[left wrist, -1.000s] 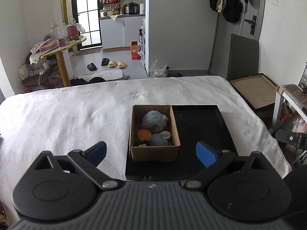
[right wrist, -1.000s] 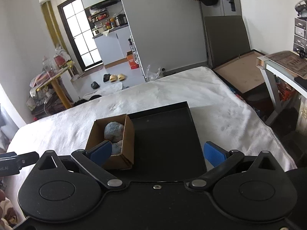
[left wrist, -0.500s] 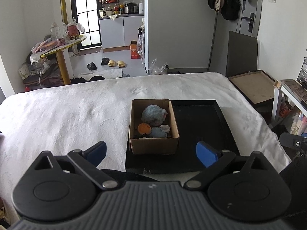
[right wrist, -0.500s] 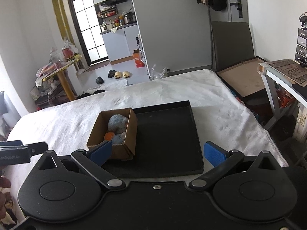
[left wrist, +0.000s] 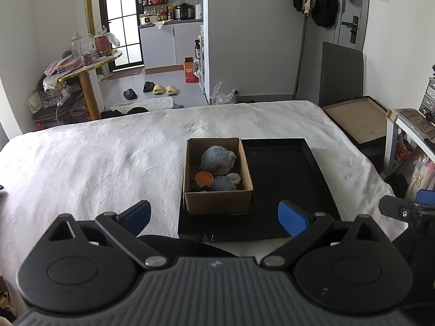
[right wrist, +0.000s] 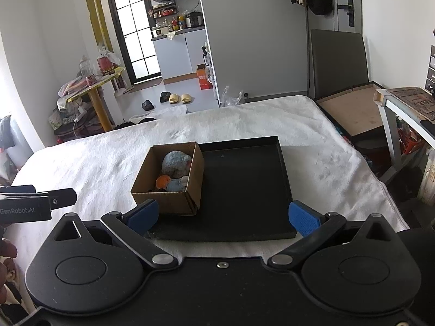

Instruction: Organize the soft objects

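A cardboard box (left wrist: 217,202) (right wrist: 163,199) stands on the left part of a black tray (left wrist: 285,179) (right wrist: 244,190) on the white bed cover. Inside it lie a big blue-grey plush toy (left wrist: 217,159) (right wrist: 175,163), an orange ball (left wrist: 204,178) (right wrist: 162,181) and a smaller blue-and-white soft toy (left wrist: 225,182) (right wrist: 176,184). My left gripper (left wrist: 214,217) is open and empty, held back from the tray's near edge. My right gripper (right wrist: 223,217) is open and empty, also short of the tray. Each gripper shows at the edge of the other's view.
The white bed cover (left wrist: 95,163) stretches left of the tray. A brown board (left wrist: 359,119) and a small white table (left wrist: 413,125) stand off the bed's right side. A cluttered yellow table (left wrist: 87,68) stands at the far left.
Both grippers have pulled back and up from the box and tray, which look smaller and farther now. Both stay open. The toys in the box have not moved.
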